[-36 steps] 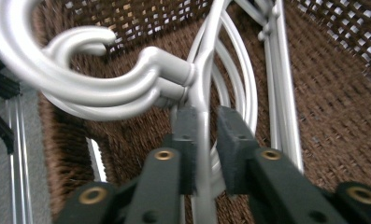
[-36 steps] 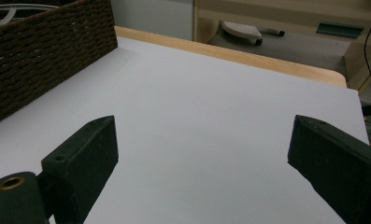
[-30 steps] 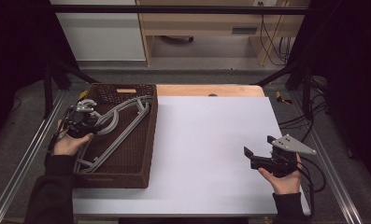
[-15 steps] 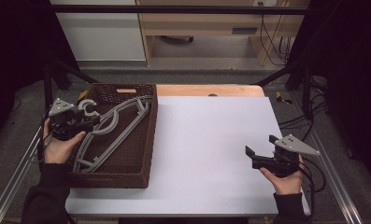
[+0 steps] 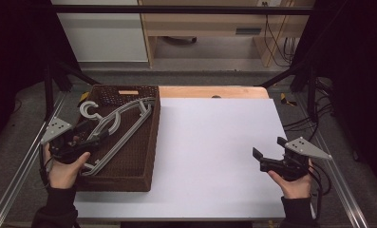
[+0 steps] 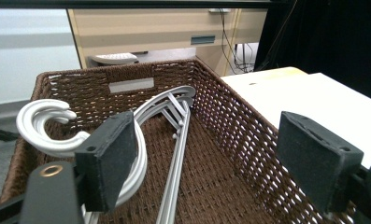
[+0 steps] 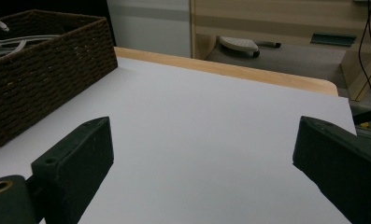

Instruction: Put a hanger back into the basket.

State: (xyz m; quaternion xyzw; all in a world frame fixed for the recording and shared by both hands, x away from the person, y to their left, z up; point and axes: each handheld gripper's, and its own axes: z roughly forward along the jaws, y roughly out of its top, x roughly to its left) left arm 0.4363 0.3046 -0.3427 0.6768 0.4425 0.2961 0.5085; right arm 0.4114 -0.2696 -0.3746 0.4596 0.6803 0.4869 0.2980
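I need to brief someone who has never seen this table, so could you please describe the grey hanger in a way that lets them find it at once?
Start at the white table and look to its left side, where a dark brown woven basket sits. Inside it lie pale grey plastic hangers, stacked slantwise. The hanger's curled hook pokes up at the basket's far left corner, and its light colour stands out against the dark weave.

You get even, soft light from overhead on the white worktop (image 5: 214,152), which is the brightest surface and shows no hard glare. Left and right of the worktop, the surroundings drop into near black. In both gripper views the near pads (image 6: 110,158) look soft and out of focus. The wicker basket (image 5: 143,156) stays dark, with faint shadow inside.
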